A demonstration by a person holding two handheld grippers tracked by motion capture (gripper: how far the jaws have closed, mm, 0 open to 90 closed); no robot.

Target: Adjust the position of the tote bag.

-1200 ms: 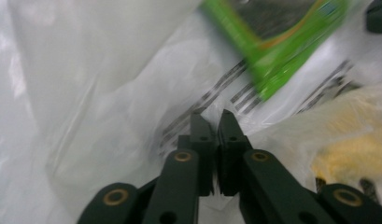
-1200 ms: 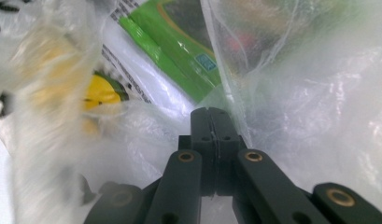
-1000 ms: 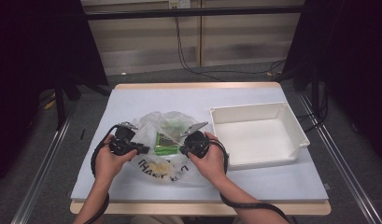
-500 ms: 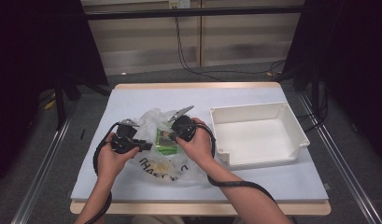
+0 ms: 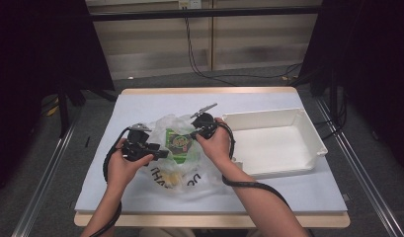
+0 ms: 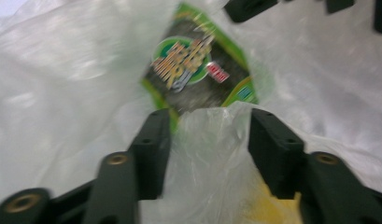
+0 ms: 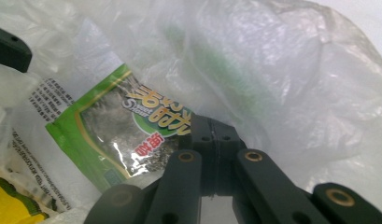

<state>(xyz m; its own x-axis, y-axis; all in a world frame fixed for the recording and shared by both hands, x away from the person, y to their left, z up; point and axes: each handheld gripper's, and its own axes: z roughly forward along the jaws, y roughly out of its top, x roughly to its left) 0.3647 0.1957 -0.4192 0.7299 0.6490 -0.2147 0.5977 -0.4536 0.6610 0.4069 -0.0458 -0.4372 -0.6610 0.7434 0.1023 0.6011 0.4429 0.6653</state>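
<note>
The right claw (image 7: pixel 212 135) was clenched at the green packet (image 7: pixel 118 140) inside the clear bag (image 5: pixel 182 163) (mid-surface, nearer its front edge), while the left claw (image 6: pixel 205 144), just opening, stood released astride bag film.

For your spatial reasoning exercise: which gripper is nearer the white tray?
Right. The right gripper sits just beside the white tray; the left gripper is farther, across the plastic bag.

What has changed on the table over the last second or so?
The right gripper, jaws shut, has slid left across the plastic bag and now sits at the edge of the green snack packet. The left gripper has hardly moved, but its jaws have just been opening, with bag film bunched between them and no longer pinched. The white tray and the bag itself lie where they were.
</note>
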